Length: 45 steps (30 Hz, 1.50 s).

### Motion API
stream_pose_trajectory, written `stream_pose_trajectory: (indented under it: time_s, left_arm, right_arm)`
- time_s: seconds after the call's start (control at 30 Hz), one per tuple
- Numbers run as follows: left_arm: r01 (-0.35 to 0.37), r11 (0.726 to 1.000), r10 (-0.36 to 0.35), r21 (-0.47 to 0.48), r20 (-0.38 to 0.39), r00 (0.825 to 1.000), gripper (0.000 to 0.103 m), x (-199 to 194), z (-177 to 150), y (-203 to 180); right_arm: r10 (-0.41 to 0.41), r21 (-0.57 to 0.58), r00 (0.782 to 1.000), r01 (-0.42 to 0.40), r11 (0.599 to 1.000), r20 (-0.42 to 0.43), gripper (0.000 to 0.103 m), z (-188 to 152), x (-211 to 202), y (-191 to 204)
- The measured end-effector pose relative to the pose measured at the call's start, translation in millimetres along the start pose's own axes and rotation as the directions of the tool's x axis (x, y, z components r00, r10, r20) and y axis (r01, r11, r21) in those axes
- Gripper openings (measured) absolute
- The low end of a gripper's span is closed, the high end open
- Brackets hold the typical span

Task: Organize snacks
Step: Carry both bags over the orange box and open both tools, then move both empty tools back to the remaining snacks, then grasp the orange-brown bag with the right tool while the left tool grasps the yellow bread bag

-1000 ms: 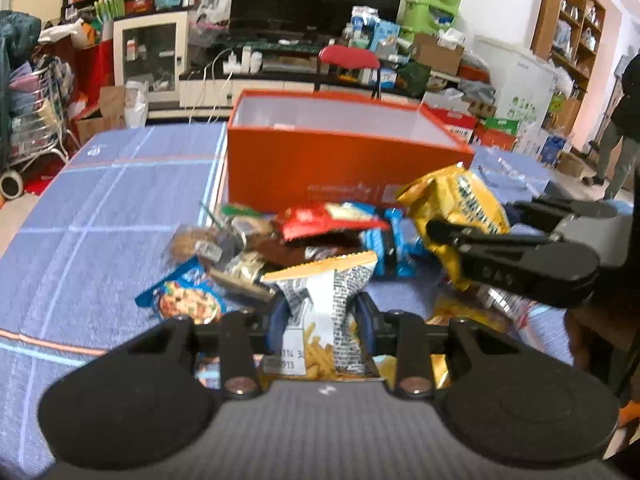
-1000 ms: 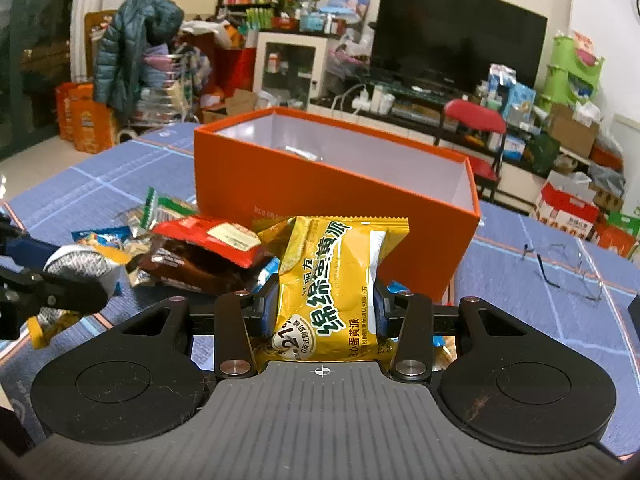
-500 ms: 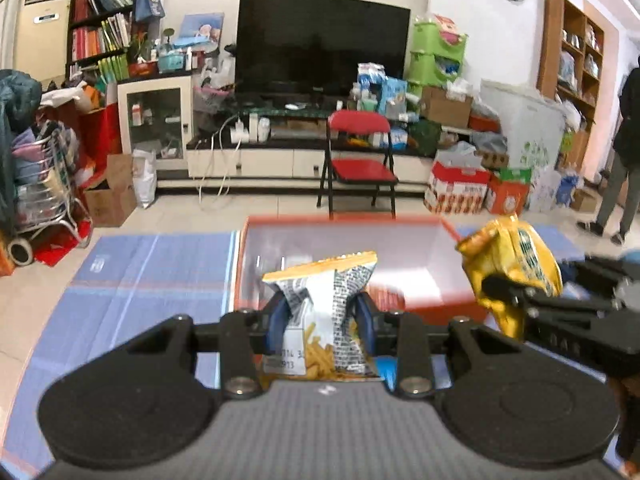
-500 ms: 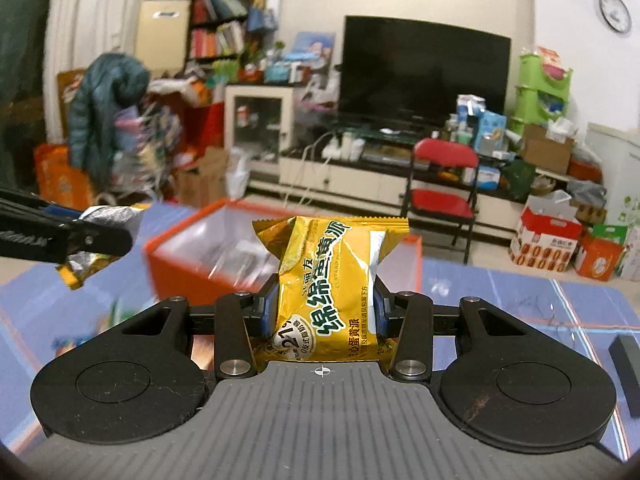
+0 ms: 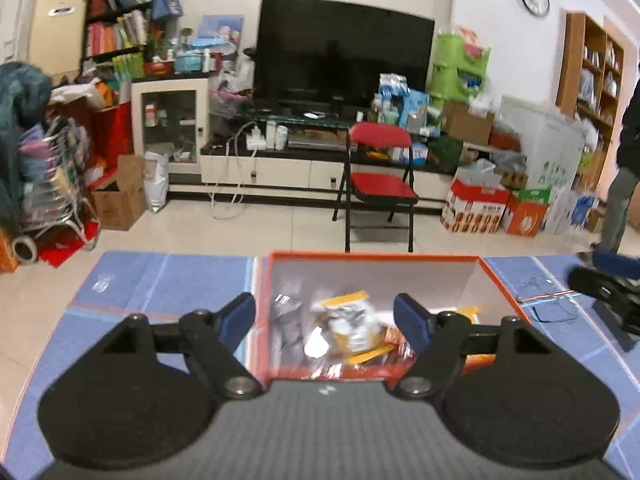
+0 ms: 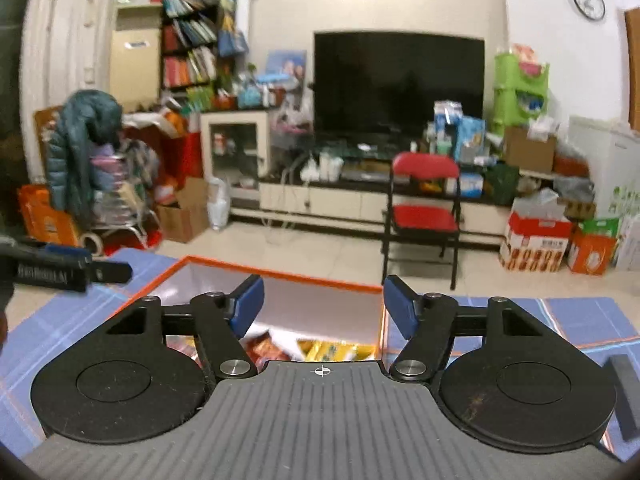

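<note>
Over the open orange cardboard box [image 5: 496, 284], both hand-held grippers, left [image 5: 324, 316] and right [image 6: 323, 305], have just sprung open, empty; the white-and-yellow crisp packet [image 5: 348, 326] and, seemingly, the blurred yellow cake packet [image 6: 334, 350] lie inside.

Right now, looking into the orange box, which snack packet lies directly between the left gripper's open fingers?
The white packet with the orange-yellow top edge, not the grey foil packet left of it.
</note>
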State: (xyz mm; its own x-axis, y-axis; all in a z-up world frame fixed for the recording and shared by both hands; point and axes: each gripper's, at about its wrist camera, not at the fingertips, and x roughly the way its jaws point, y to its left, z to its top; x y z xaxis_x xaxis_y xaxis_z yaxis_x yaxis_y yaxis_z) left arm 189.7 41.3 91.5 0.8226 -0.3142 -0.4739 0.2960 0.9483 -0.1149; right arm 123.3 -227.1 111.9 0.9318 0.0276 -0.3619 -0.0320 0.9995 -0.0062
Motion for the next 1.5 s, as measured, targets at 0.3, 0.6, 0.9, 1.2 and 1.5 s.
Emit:
stream_pose_trajectory:
  time_s: [0.3,0.6,0.9,1.2,1.5]
  left_arm:
    - [-0.117,0.99,0.115,-0.078,-0.036,0.993,0.102,-85.6,-99.0,44.9]
    - [0.196,0.966,-0.181,0.167,-0.102,0.978,0.102,-83.8,-132.4,-26.6]
    - [0.36,0.865,-0.301,0.348,-0.214,0.929,0.102,-64.4,-144.7,-60.9]
    - [0.383,0.842,-0.321,0.379,-0.219,0.922,0.102,-59.1,-150.6,-87.1]
    - [0.419,0.802,-0.324,0.427,-0.278,0.904,0.102,-40.9,-173.4,-125.9]
  right_arm:
    - [0.131,-0.164,0.983,-0.152,0.975,-0.131,0.062,-118.7,-106.7,48.2]
    - [0.231,-0.182,0.903,-0.312,0.933,-0.362,0.06,-177.4,-98.9,57.4]
    - [0.248,-0.186,0.875,-0.348,0.919,-0.416,0.068,-186.8,-72.5,58.9]
    - [0.093,-0.106,0.895,-0.154,0.982,-0.435,0.05,-192.1,-75.1,24.6]
    - [0.025,-0.076,0.9,-0.064,0.995,-0.435,0.068,-196.6,-74.5,21.0]
